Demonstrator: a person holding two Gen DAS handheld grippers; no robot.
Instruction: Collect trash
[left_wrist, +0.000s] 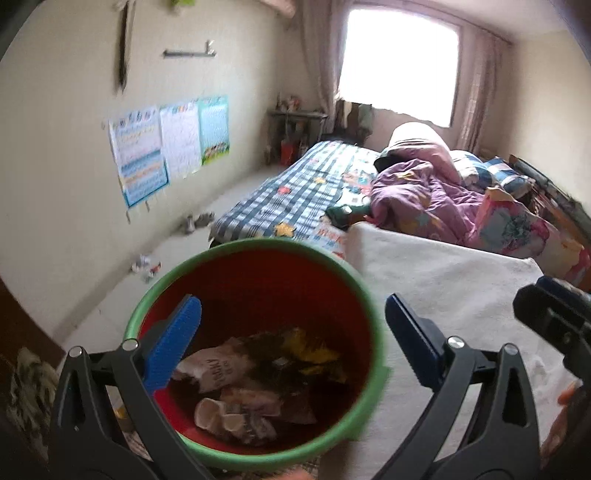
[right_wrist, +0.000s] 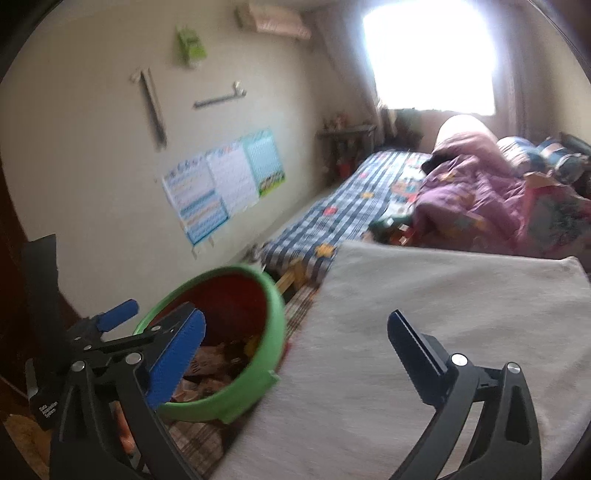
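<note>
Red plastic inside and a thick green rim outside: the round trash bucket sits low at the left edge of a pale, nubbly cloth-covered surface, its rim just beside that edge. In the left wrist view the bucket mouth is seen from above, and its bottom holds a heap of crumpled trash: a creased whitish wrapper with printed letters, a scrap of yellow foil, and pale wadded paper lumps.

Both tongs are spread wide and hold nothing. The left gripper hangs over the bucket, its ribbed blue pad above the left part of the opening and its darker, flat-faced pad past the right rim, over the cloth. The right gripper hovers above the cloth's left edge, with its ribbed blue pad in front of the bucket and the other pad over the soft grey-white fabric. Each gripper has black, smooth, triangular plastic arms with small silver rivets.

Beyond the cloth lies a bed with a blue-and-white checked sheet and a rumpled purple quilt bunched toward its far right corner. Small scraps of litter lie on the light floor near the cream wall, where three glossy rectangular posters hang side by side. A bright window with thin curtains glows at the far end.
</note>
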